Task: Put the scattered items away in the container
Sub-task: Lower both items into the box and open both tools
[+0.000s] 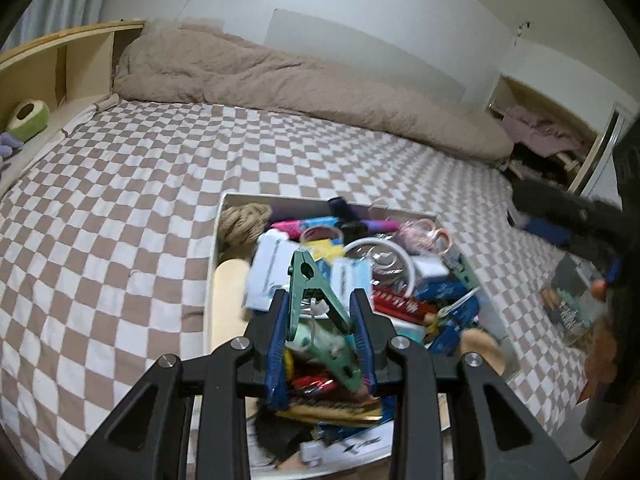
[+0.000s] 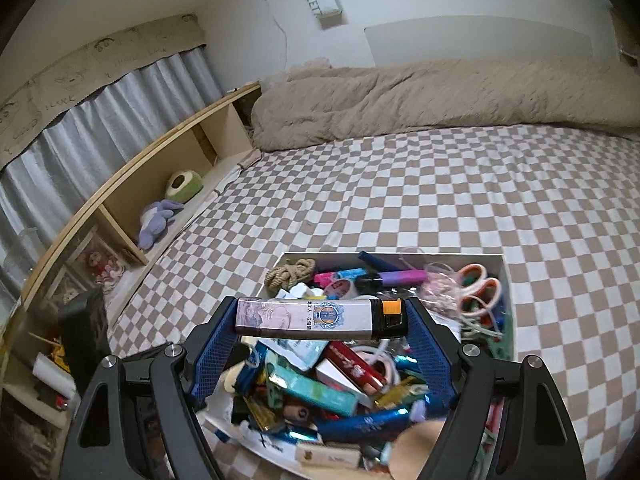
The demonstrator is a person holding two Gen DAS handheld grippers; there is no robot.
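A: Checkered bed (image 1: 160, 184); lower centre, white container (image 1: 219, 240) brimming. Left gripper (image 1: 320, 312) is pinching a green clamp (image 1: 316, 300) above it.

B: Right gripper (image 2: 320, 320) is gripping a grey lighter (image 2: 320, 318) over the container, lower centre. Depositing step; releasing seems next.

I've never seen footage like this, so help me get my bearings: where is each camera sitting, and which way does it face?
Left wrist view: sits on the left claw, looking along its blue-padded fingers down into the box on the checkered bed; the claw is shut on a green clamp.
Right wrist view: sits on the right claw, facing the same box; it grips a grey lighter crosswise.
Shared: the box, the bed, the beige duvet, the orange-handled scissors.
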